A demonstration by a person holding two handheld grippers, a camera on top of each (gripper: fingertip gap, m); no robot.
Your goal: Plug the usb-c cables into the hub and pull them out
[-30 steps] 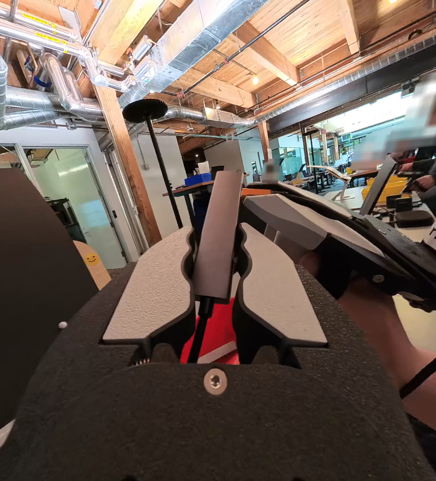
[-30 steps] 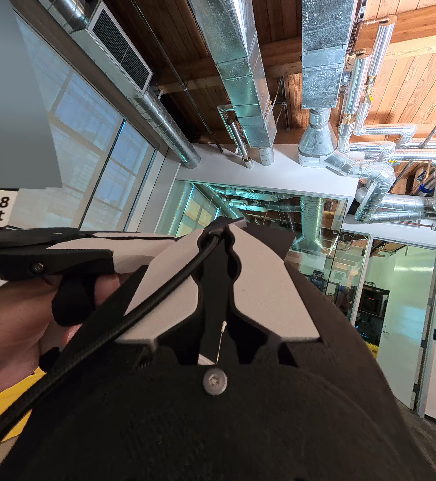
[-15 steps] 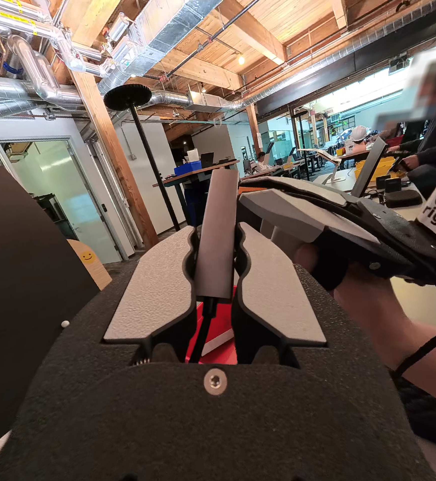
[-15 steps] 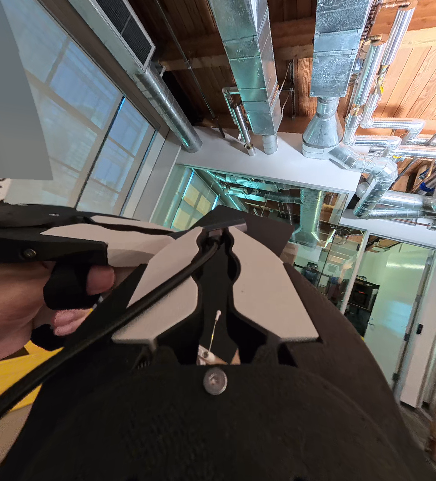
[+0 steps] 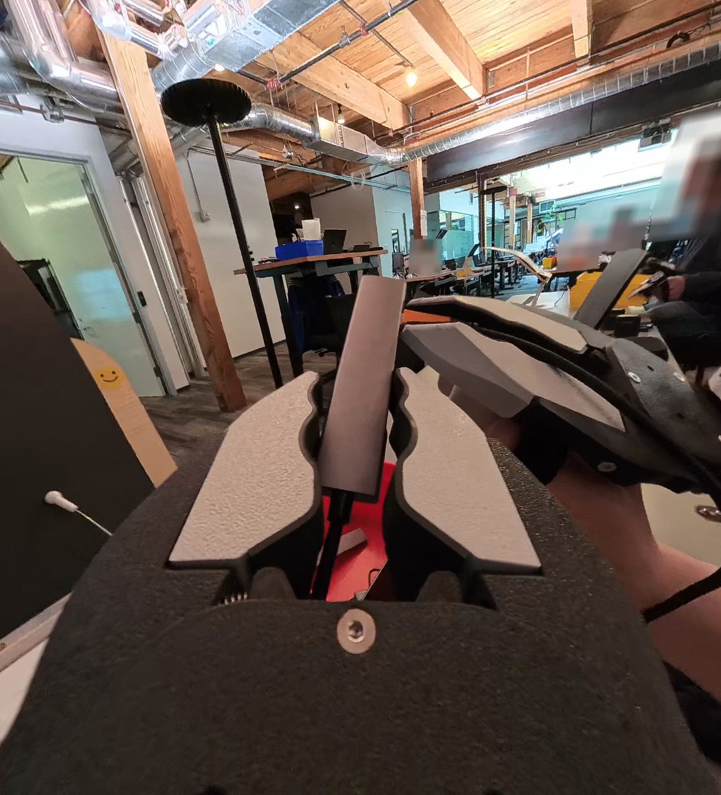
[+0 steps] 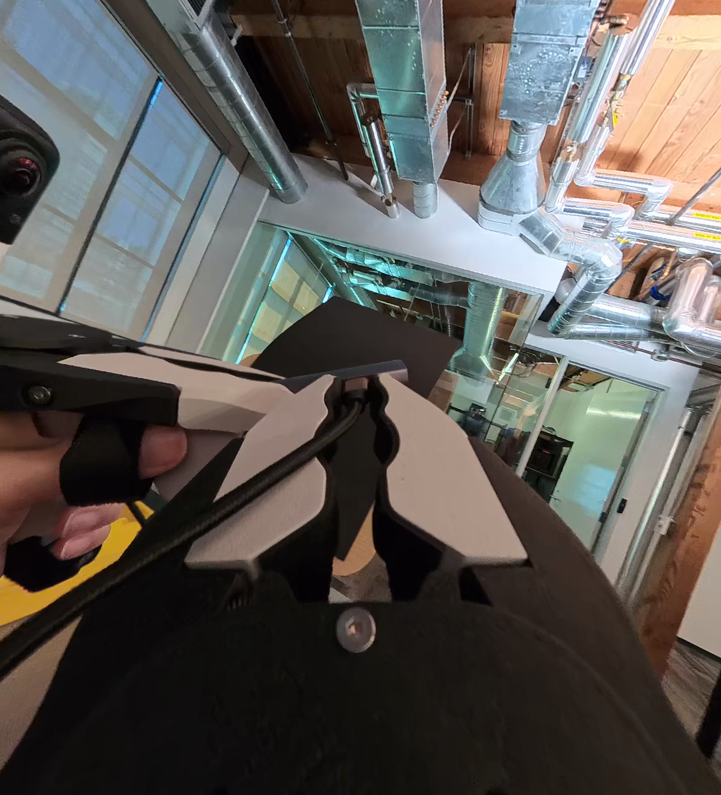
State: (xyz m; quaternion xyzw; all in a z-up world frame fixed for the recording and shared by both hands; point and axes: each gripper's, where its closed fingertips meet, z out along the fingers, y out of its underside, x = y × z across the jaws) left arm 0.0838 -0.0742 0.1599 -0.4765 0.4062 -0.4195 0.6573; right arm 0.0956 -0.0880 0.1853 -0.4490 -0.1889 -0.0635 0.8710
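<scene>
Hub point(image 5: 361, 387), a slim grey bar, stands upright, clamped between the fingers of the left hand-held gripper point(image 5: 354, 430), raised off the counter. Its own black lead point(image 5: 331, 542) hangs from its lower end. The right hand-held gripper point(image 6: 356, 389) is closed on the plug of a braided black usb-c cable point(image 6: 264, 469), with the plug tip meeting the hub's edge. Whether the plug is fully seated is hidden by the fingers. Judging from this, one insertion is under way or just finished; pulling out is likely left.
</scene>
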